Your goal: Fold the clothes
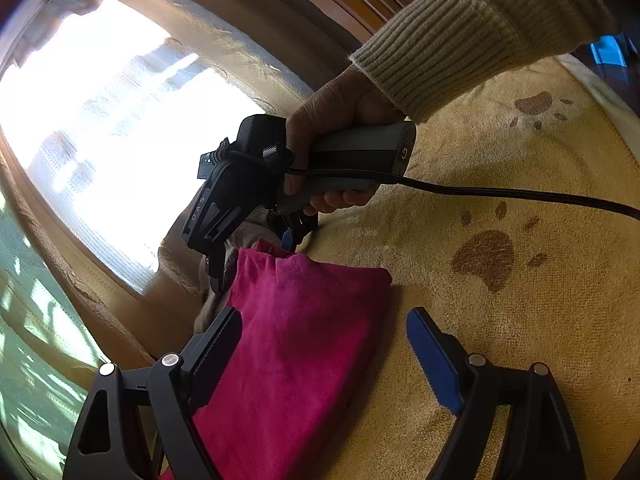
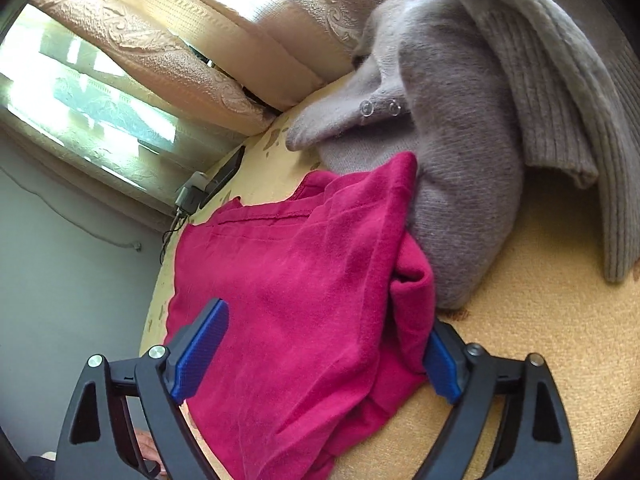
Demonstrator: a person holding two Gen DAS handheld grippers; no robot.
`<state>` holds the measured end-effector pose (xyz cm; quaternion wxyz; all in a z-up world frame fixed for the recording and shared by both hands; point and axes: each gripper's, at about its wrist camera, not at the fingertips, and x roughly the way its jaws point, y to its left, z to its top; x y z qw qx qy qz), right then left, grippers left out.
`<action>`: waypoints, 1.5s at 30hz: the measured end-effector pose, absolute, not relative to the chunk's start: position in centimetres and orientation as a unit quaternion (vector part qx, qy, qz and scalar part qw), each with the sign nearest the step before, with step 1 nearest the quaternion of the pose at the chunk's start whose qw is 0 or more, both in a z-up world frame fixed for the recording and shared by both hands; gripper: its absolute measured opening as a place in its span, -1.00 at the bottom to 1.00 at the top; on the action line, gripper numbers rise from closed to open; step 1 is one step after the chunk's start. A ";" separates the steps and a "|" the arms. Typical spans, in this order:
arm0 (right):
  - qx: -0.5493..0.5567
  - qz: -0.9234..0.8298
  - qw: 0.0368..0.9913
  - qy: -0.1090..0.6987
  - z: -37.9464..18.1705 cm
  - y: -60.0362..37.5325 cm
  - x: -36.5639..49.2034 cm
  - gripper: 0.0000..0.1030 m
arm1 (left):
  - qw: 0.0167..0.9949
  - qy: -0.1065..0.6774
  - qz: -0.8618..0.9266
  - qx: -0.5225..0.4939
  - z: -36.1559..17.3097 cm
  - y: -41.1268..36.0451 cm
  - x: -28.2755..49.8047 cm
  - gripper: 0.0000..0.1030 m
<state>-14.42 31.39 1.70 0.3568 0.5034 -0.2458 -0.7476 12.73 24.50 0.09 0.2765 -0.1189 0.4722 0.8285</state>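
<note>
Yellow paw-print blanket point(image 1: 520, 320) covers the surface; all else placed from it. Grey knitted clothes point(image 2: 460, 200) heaped on it at the far side, against the beige cushions point(image 2: 168, 64). Magenta garment point(image 2: 296, 280) lies folded flat on the blanket, its far edge touching the grey heap. Left gripper point(image 1: 324, 344): jaws spread, straddling the garment's near end, not pinching. Right gripper point(image 2: 324, 348): jaws spread wide over the garment's opposite end, nothing gripped; held by a hand point(image 1: 336, 120) in a cream ribbed sleeve point(image 1: 472, 32).
</note>
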 end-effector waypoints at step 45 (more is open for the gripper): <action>0.562 -0.679 0.289 -0.375 0.2 32.7 -0.8 -0.63 | 0.207 0.505 0.836 -0.064 -0.6 21.6 13.7 0.68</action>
